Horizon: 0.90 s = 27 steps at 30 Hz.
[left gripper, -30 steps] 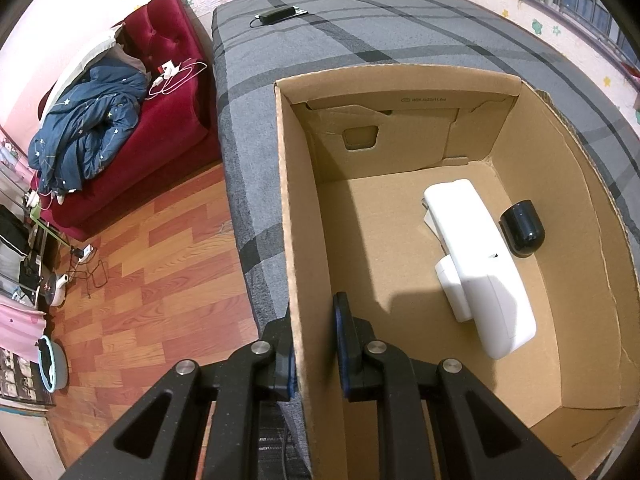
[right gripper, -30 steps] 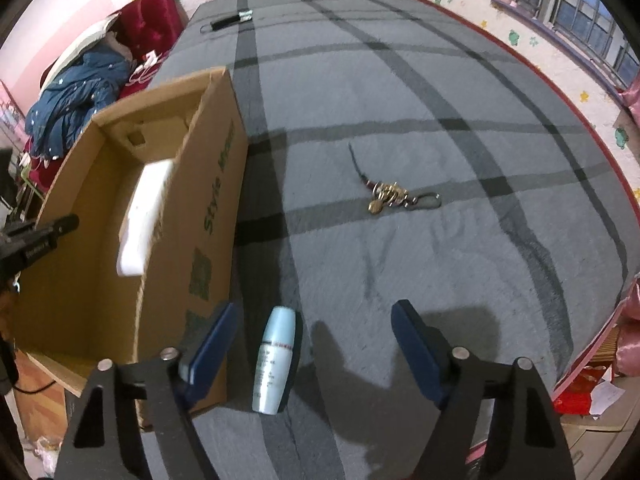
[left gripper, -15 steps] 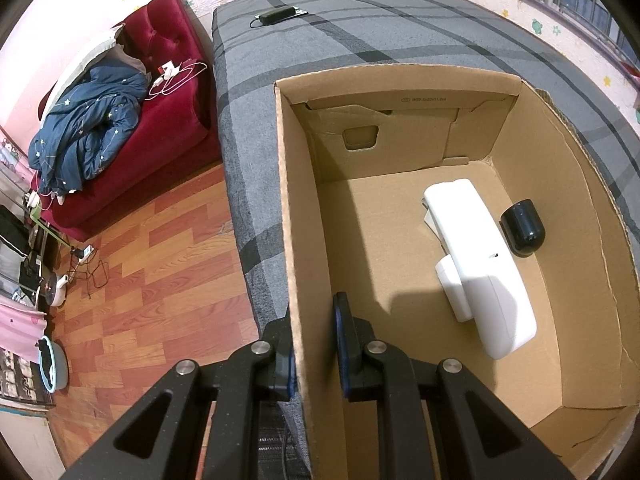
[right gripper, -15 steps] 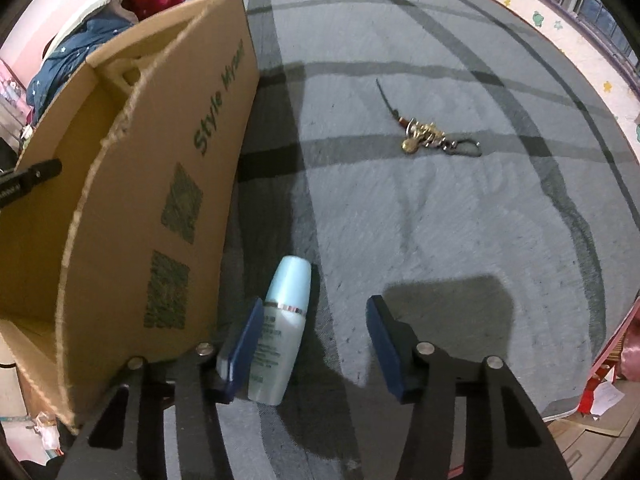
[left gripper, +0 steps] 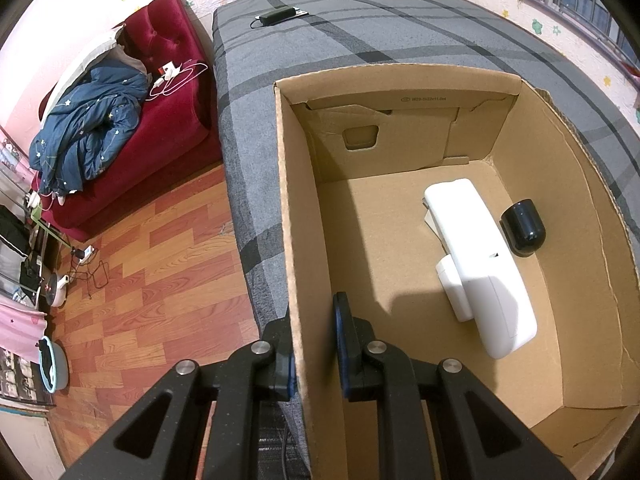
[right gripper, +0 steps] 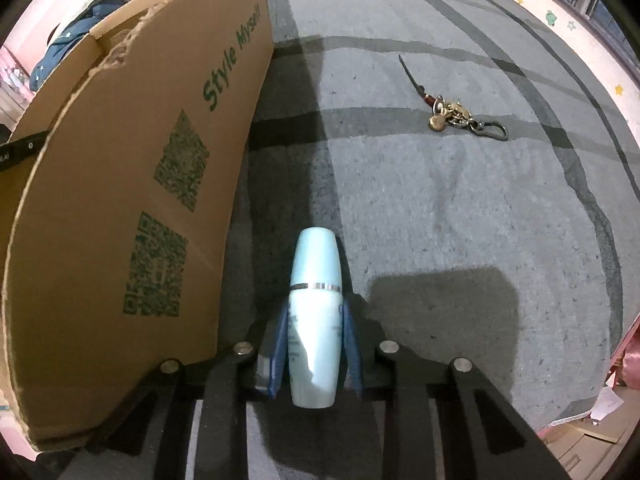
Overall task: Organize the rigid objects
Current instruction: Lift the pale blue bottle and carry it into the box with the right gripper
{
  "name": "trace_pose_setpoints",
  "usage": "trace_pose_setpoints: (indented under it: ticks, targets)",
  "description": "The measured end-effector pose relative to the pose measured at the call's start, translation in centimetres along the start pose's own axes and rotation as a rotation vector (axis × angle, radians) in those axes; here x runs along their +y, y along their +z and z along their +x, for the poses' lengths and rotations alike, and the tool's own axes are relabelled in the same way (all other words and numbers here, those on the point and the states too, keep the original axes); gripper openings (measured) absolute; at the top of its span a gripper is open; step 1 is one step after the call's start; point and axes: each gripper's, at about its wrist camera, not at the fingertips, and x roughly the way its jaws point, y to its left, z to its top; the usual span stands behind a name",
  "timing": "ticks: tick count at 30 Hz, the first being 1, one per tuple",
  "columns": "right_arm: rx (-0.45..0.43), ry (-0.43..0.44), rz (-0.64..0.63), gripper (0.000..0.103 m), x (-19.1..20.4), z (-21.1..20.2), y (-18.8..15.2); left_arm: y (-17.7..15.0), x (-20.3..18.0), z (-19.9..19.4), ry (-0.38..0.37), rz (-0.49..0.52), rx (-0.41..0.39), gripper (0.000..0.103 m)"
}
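A pale blue bottle lies on the grey bed cover beside the cardboard box. My right gripper has its jaws closing, with both blue pads pressed against the bottle's lower body. My left gripper is shut on the left wall of the same cardboard box, one finger outside and one inside. On the box floor lie a white case and a small black cap-shaped thing.
A keychain with a cord lies on the bed cover to the right of the bottle. A black device rests at the bed's far end. A red sofa with a blue jacket stands beyond the wooden floor.
My right gripper came down over the bottle and its jaws narrowed until the pads met its sides. The left gripper and the box have not moved.
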Motion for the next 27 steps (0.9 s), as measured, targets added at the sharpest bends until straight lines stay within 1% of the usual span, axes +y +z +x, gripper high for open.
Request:
trace_pose_setpoints:
  ticks: [7,14,27]
  targets:
    - [-0.011,0.0,0.017,0.026,-0.9,-1.0,0.0,0.0,-0.1,0.1,0.002,0.001,0.001,0.016]
    - [-0.024,-0.018,0.027,0.026,-0.7,-2.3,0.2,0.1,-0.1,0.1,0.003,0.002,0.0,0.016]
    - [-0.072,-0.051,0.053,0.026,-0.3,-5.0,0.8,0.0,-0.1,0.1,0.006,0.005,-0.002,0.016]
